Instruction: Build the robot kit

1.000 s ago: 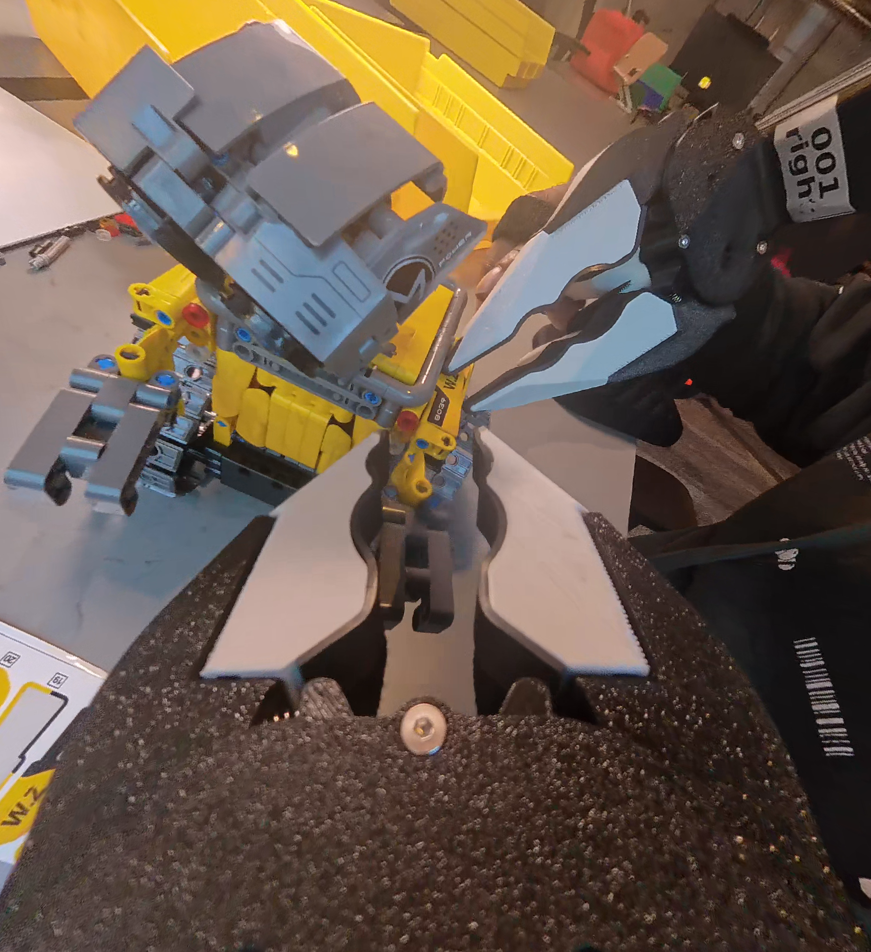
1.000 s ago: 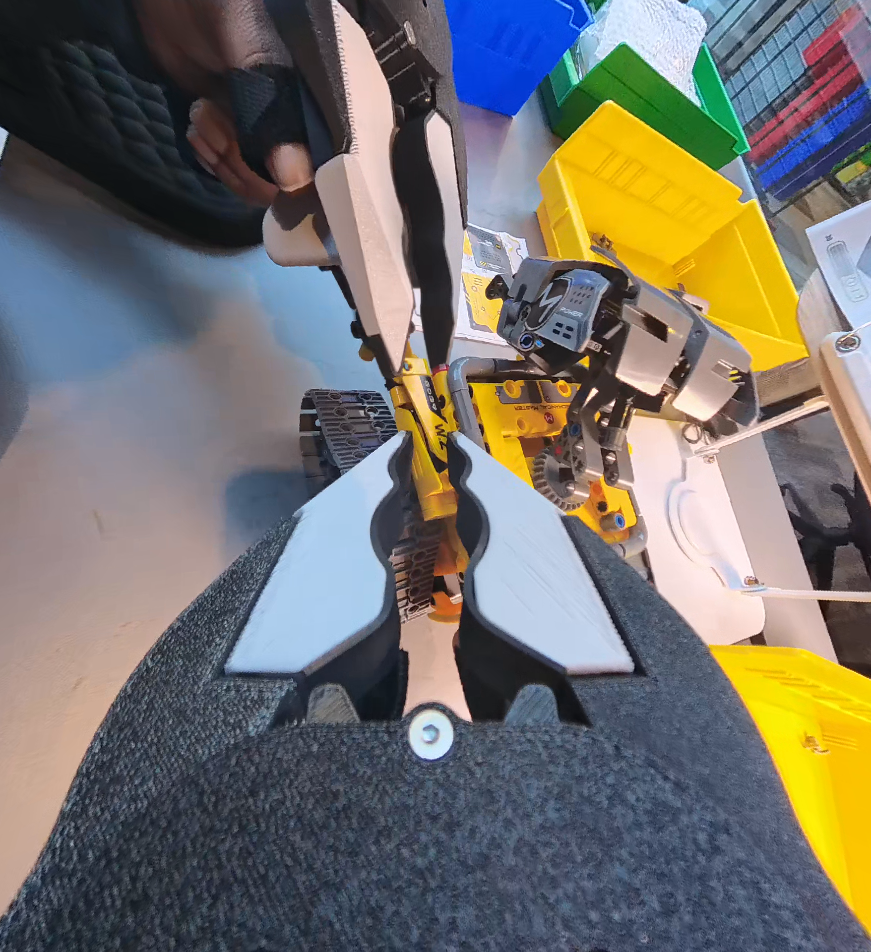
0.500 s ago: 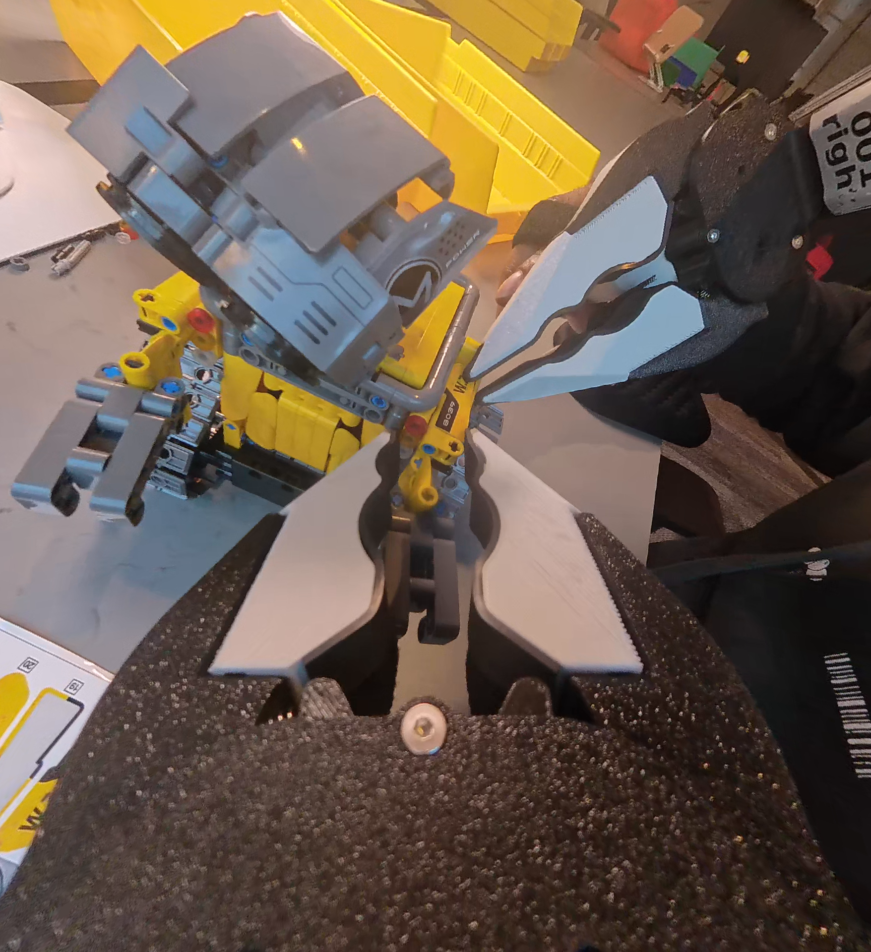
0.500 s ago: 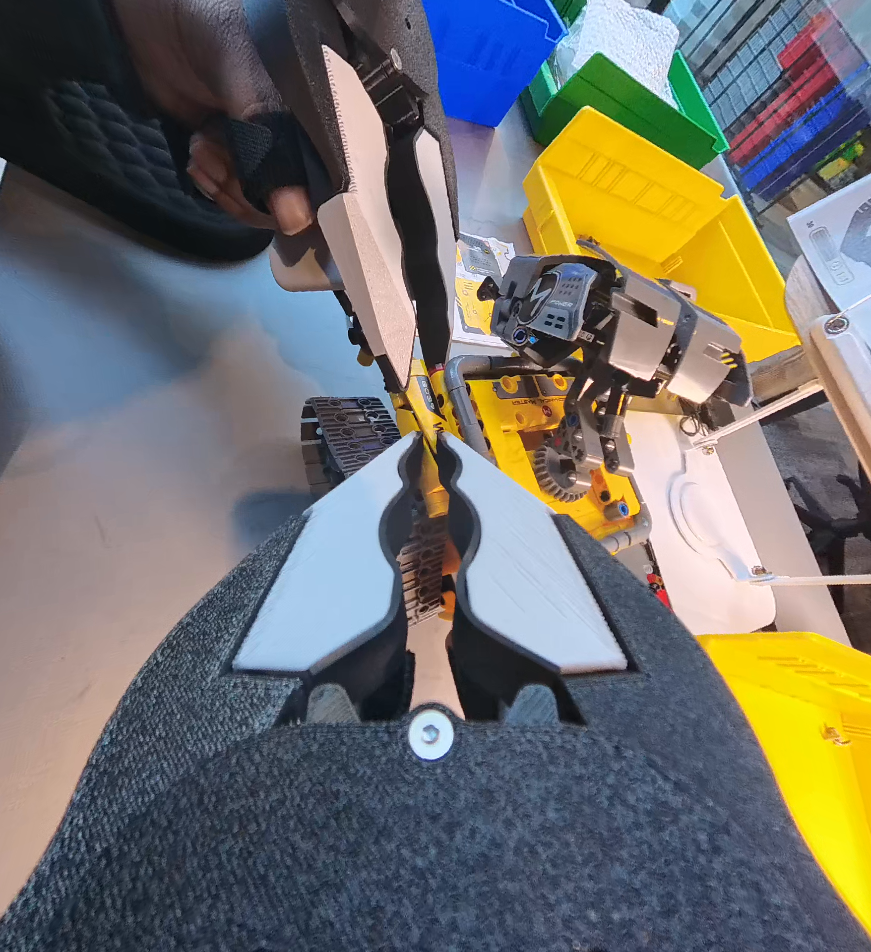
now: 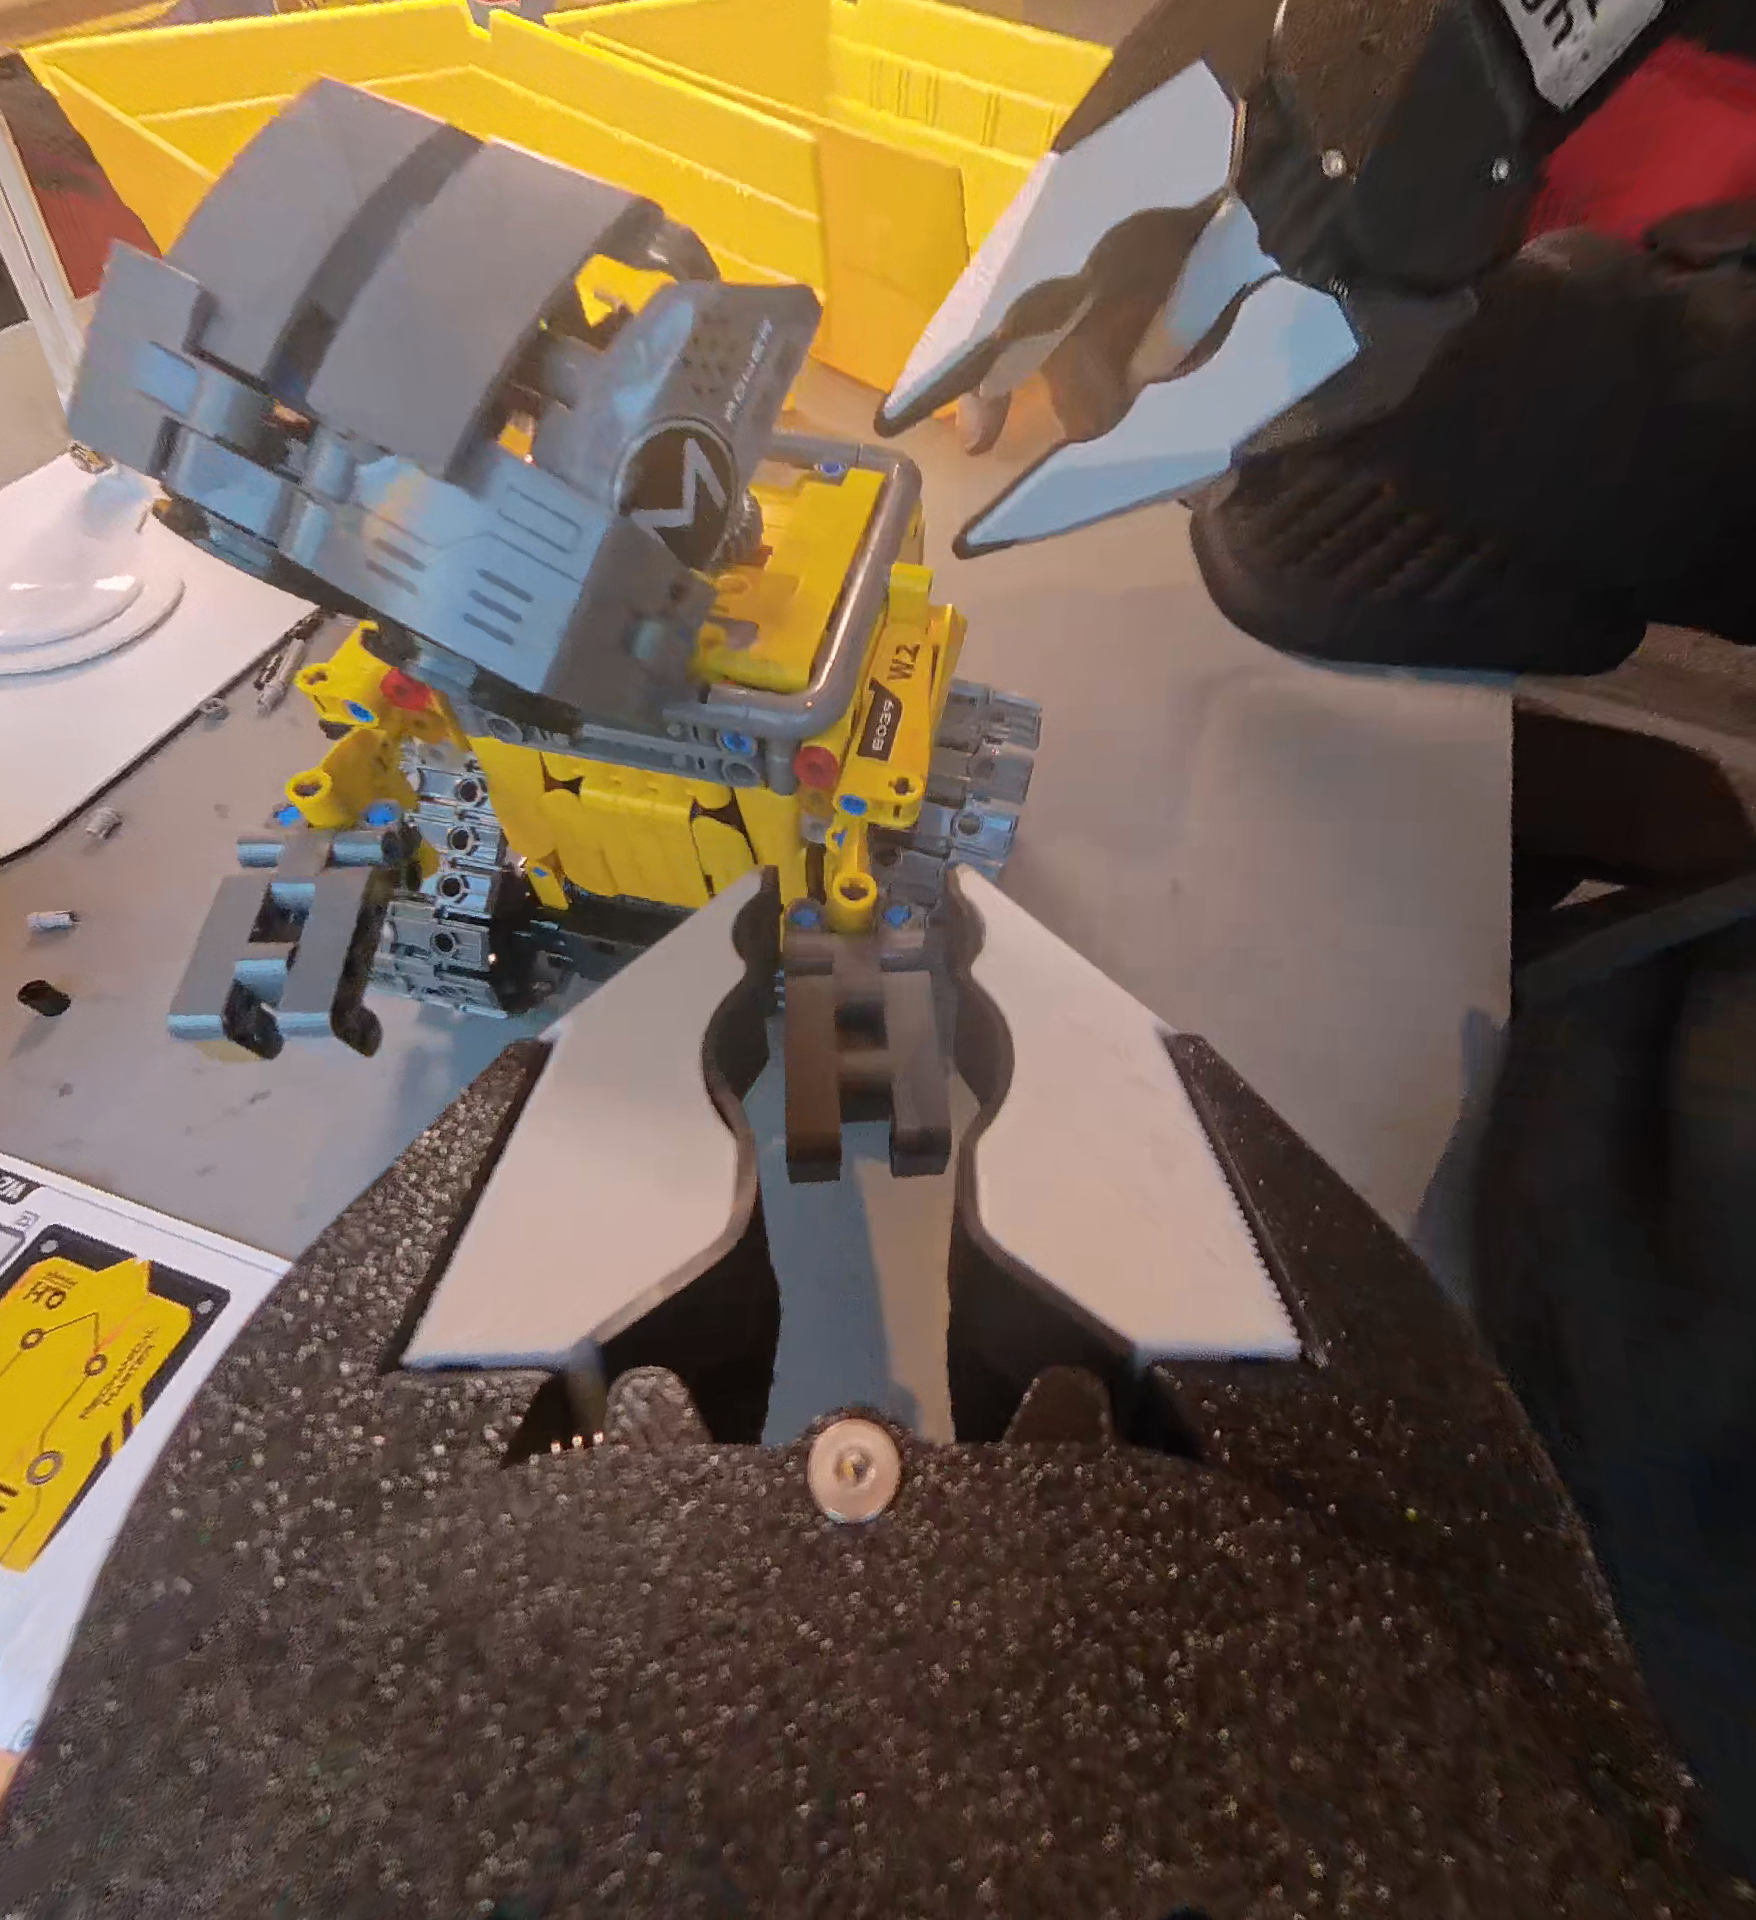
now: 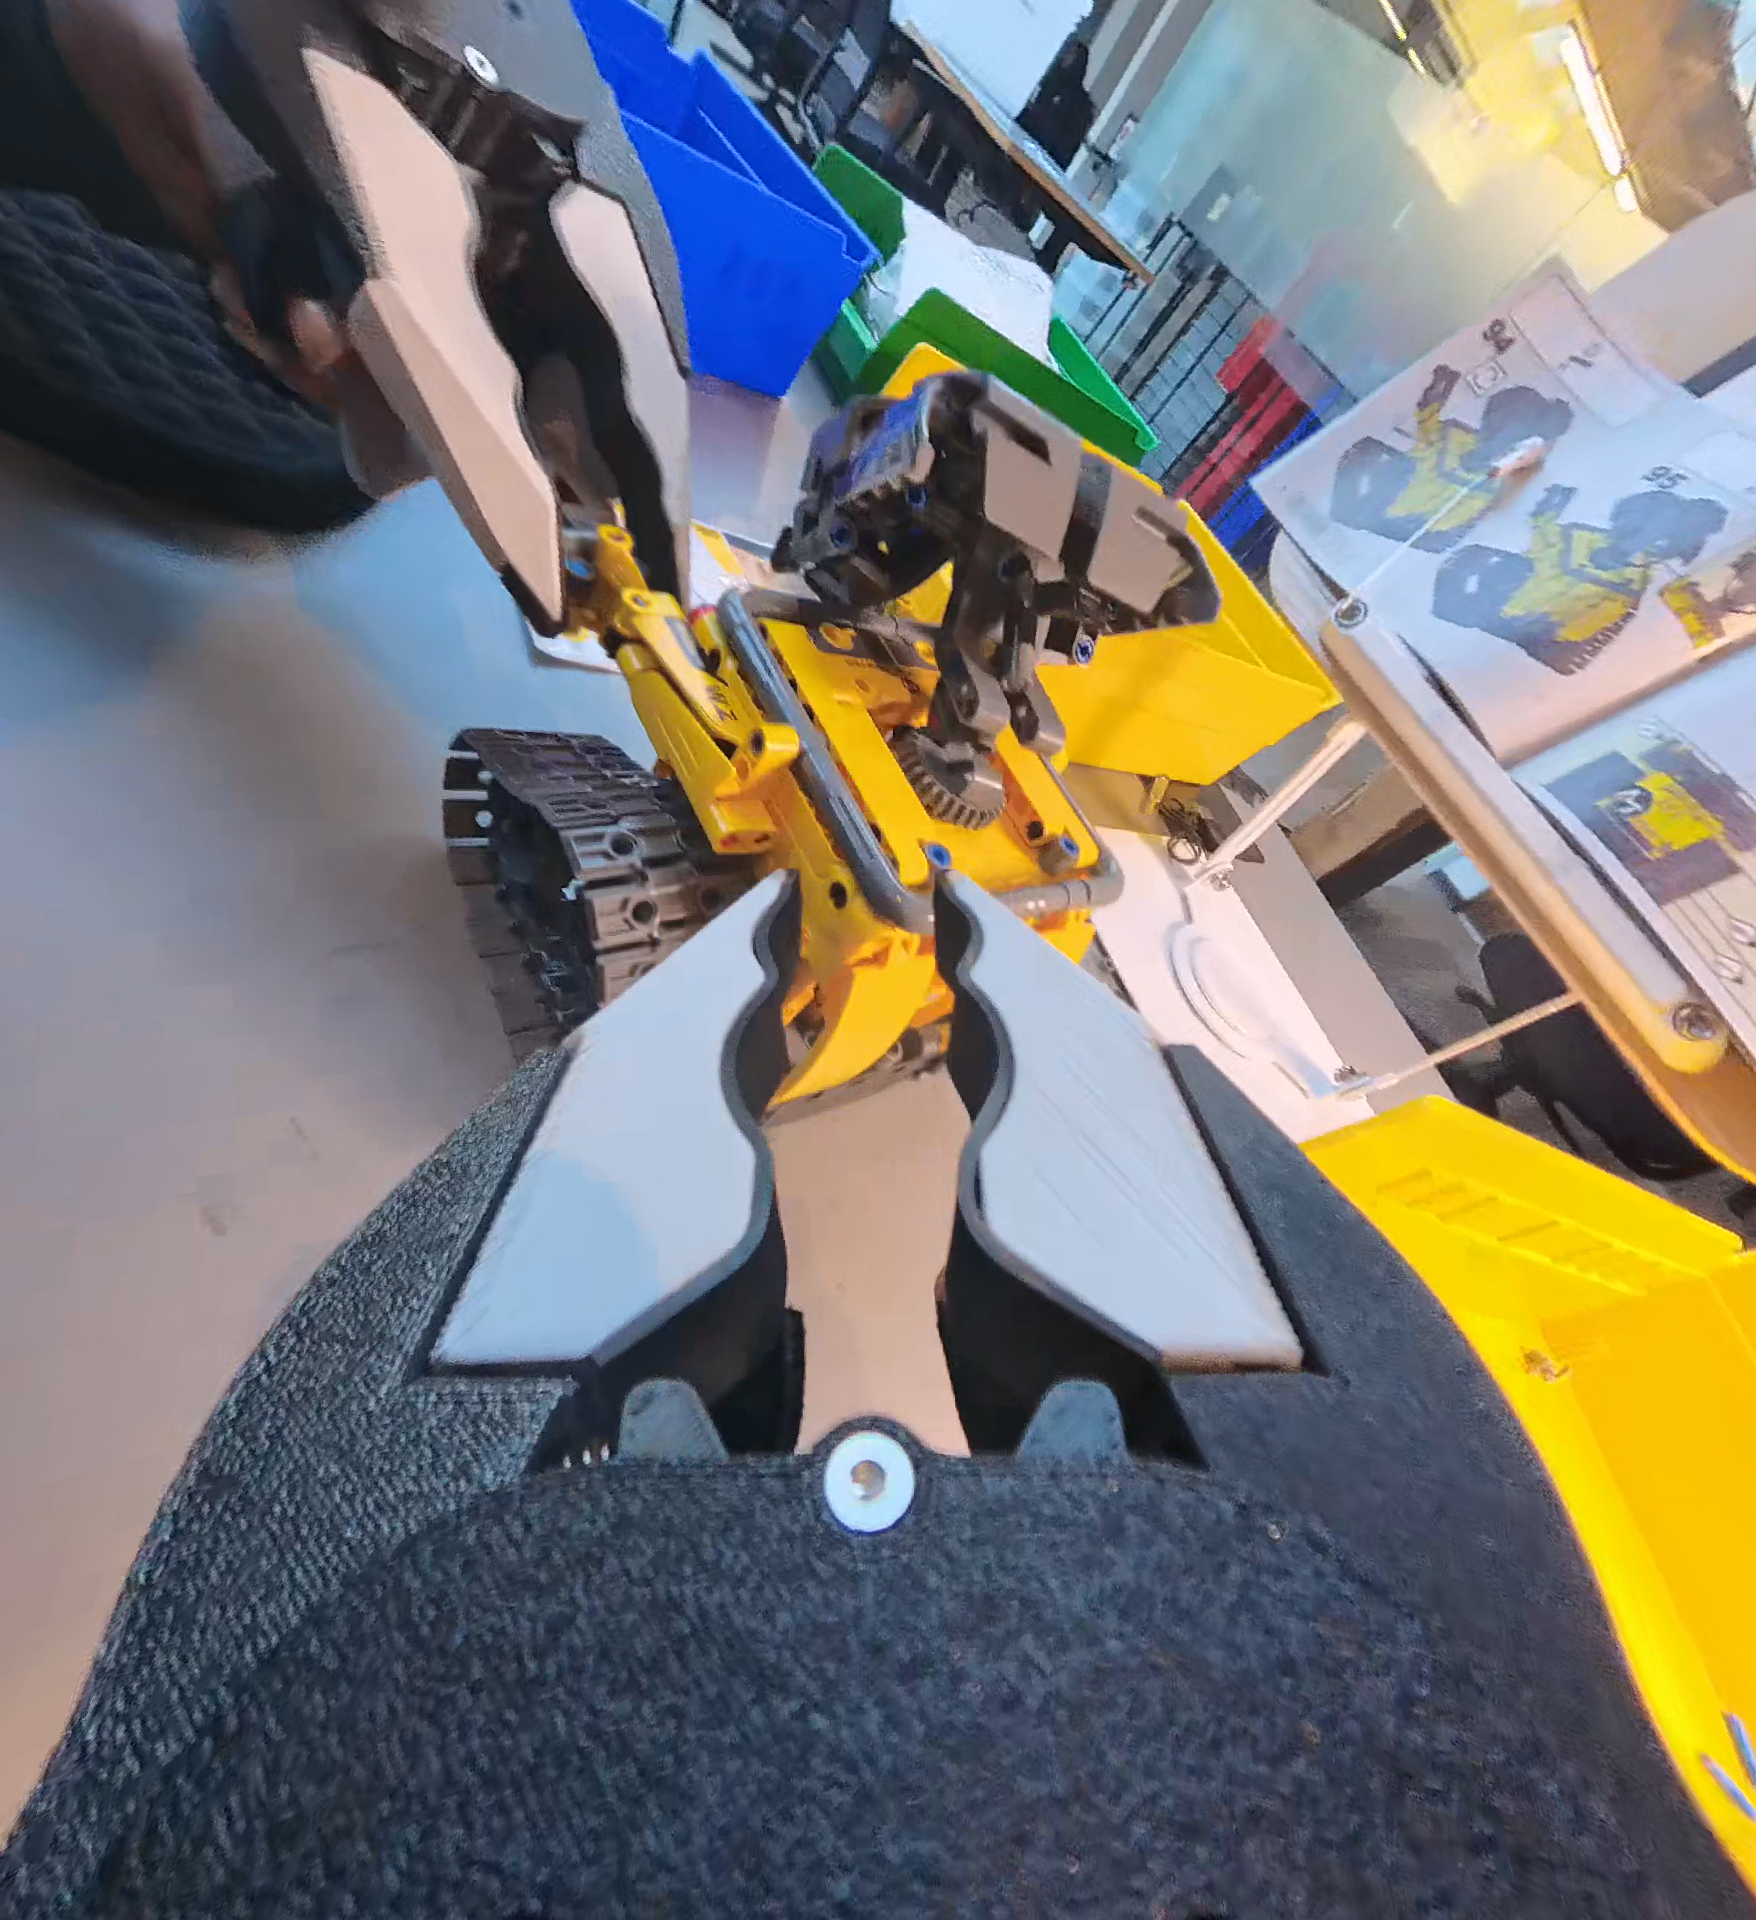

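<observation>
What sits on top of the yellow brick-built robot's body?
A grey block-built head on a dark neck above a gear, with a grey bar around the yellow body's deck. The neck's mounting is hidden.

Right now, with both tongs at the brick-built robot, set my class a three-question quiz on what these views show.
1. True or false: the right tongs are shut on the yellow toy robot.
2. What lies between the fingers of the left tongs? A) the robot's dark grey claw B) a loose screw C) a blue bin
3. Fill in: the robot stands on black ___.

Key: 1 false: they are spread open, clear of the robot. 2 A. 3 tracks.
</observation>
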`<state>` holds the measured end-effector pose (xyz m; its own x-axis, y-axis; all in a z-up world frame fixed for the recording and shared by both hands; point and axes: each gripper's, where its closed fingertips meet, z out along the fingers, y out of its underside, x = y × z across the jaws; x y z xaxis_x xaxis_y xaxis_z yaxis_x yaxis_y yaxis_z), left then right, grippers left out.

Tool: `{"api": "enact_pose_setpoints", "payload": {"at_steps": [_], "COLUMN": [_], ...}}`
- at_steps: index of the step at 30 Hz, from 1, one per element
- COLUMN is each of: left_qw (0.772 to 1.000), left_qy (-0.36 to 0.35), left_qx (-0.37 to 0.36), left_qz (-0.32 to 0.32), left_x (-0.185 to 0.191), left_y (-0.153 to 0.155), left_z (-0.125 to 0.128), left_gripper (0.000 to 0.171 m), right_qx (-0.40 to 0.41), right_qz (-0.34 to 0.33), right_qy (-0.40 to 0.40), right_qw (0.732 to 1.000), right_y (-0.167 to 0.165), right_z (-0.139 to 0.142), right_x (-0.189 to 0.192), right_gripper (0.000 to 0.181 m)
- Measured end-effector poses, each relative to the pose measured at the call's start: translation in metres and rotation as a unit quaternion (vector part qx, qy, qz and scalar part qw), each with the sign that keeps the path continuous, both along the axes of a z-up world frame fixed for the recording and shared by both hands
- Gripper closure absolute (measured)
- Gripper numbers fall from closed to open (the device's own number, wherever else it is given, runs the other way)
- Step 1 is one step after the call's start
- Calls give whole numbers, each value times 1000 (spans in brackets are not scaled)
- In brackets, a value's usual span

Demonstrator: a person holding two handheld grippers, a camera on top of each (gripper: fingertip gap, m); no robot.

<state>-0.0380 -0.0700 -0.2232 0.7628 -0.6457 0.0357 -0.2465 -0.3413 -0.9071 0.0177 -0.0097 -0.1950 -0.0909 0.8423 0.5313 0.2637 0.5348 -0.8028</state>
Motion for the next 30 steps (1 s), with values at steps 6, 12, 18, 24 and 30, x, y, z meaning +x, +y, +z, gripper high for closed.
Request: {"api": "enact_pose_setpoints", "payload": {"at_steps": [6, 12, 18, 24, 30], "left_qw": [1000, 999, 999, 996, 979], "left_qy": [-7, 8, 1, -39, -124], "left_qx": [-6, -3, 0, 58, 159], "left_qz": [-8, -32, -42, -53, 27], "left_x": [0, -3, -4, -10, -51], "left_y": [6, 21, 38, 35, 38], "left_z": [1, 3, 1, 14, 52], "left_gripper": [146, 146, 146, 146, 142], "right_qx": [-11, -15, -72, -98, -160], "right_qz": [-9, -25, -57, -61, -76], "right_qy": [31, 36, 69, 96, 187], "right_qw": [999, 999, 993, 989, 966], "right_y": [12, 27, 48, 53, 71], "right_z": [0, 0, 0, 1, 39], "right_x": [-3, -6, -8, -4, 10], "right_gripper": [163, 164, 163, 162, 162]}}
